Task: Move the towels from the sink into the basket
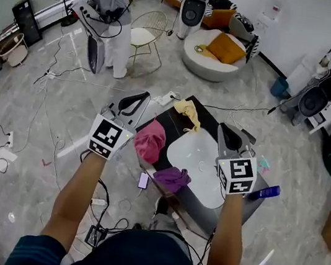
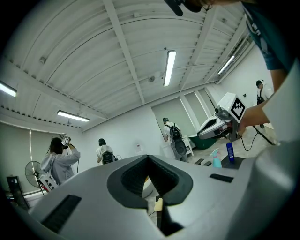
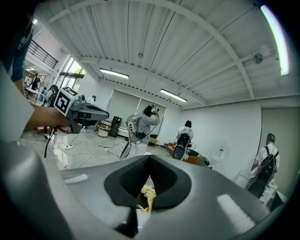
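We record a dark blue shirt (image 1: 138,259) with short sleeves (image 1: 32,252) ending above the elbows. The left gripper (image 1: 137,101) and the right gripper (image 1: 228,133) have light grey shells with black jaw linings. The left cube (image 1: 107,136) and the right cube (image 1: 237,174) are white, printed with black square markers.

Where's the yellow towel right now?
In the head view, the yellow towel lies at the far edge of the black counter, just beyond the white sink.

The pink towel (image 1: 150,140), purple towel (image 1: 172,177) and yellow towel (image 1: 188,110) look soft matt cloth; the sink (image 1: 194,158) is smooth and glossy.
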`<state>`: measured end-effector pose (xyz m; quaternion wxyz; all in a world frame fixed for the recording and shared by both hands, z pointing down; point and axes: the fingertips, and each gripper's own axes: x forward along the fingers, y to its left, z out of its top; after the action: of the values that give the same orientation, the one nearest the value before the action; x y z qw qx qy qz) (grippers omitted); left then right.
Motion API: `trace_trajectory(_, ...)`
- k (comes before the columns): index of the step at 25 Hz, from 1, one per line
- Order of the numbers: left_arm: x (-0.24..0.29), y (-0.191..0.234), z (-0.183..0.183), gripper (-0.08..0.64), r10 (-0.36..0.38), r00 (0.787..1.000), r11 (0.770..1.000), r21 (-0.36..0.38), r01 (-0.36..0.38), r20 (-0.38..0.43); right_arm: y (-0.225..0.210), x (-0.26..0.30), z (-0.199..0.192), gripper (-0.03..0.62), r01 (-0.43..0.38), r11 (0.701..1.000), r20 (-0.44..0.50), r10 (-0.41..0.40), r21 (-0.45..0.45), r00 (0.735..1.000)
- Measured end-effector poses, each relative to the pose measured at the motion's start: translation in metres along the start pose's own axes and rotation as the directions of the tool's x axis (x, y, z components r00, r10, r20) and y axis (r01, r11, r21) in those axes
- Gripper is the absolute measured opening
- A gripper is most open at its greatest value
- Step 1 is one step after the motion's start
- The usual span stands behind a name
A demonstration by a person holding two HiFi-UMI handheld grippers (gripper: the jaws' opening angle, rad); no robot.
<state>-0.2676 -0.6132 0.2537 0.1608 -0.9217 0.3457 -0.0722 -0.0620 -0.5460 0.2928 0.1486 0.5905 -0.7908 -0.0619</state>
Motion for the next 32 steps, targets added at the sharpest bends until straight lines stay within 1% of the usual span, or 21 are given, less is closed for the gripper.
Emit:
trace_trajectory(4, 0.038, 0.0, -0.019, 0.006, -0.023, 0.999, 1.0, -0.004, 0.023, -0.029, -0.022, 0.028, -0.022, 0.011, -0.01, 1.0, -0.025, 0.01, 0.023, 1.0)
trace_trajectory(8, 0.077, 0.001, -0.045, 0.006, -0.046, 0.997, 0.999, -0.016, 0.045, -0.059, -0.04, 0.056, -0.048, 0.011, -0.016, 0.999, -0.05, 0.019, 0.048, 0.999)
trace_trajectory(14, 0.13, 0.0, -0.084, 0.006, -0.098, 0.989, 0.995, -0.022, 0.097, -0.107, -0.064, 0.098, -0.085, 0.011, -0.018, 0.996, -0.086, 0.025, 0.088, 0.996)
trace_trajectory(20, 0.173, -0.006, -0.133, 0.006, -0.145, 0.977, 0.989, -0.039, 0.14, -0.159, -0.078, 0.134, -0.127, 0.011, -0.011, 0.991, -0.12, 0.027, 0.131, 0.992)
trace_trajectory(28, 0.219, -0.016, -0.194, 0.008, -0.199, 0.955, 0.98, -0.062, 0.189, -0.221, -0.084, 0.173, -0.184, 0.011, 0.001, 0.981, -0.181, 0.035, 0.194, 0.983)
trace_trajectory(32, 0.242, -0.024, -0.225, 0.008, -0.221, 0.942, 0.975, -0.079, 0.208, -0.252, -0.088, 0.189, -0.219, 0.011, 0.011, 0.975, -0.213, 0.038, 0.222, 0.976)
